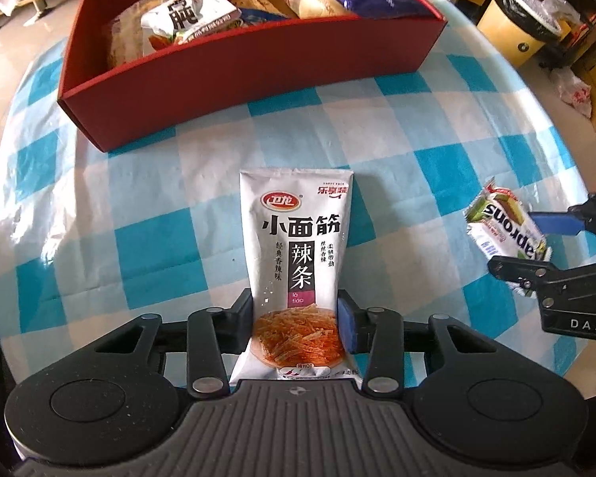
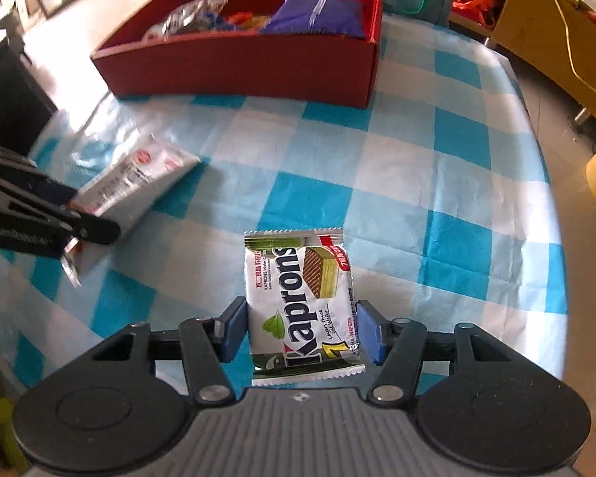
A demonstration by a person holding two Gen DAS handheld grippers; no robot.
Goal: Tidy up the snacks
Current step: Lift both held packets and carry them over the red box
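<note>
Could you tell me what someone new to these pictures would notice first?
Most striking are the two packets, each clamped in a tool: the white spicy-strip packet in the left tool, and the Kaprons wafer packet in the right tool. Beyond them, at the far side of the blue-checked tablecloth, stands a red box already holding snacks.

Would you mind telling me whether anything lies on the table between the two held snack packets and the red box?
Nothing visible does. Only bare checked tablecloth separates the spicy strip packet in the left gripper and the Kaprons wafer packet in the right gripper from the red box.
</note>
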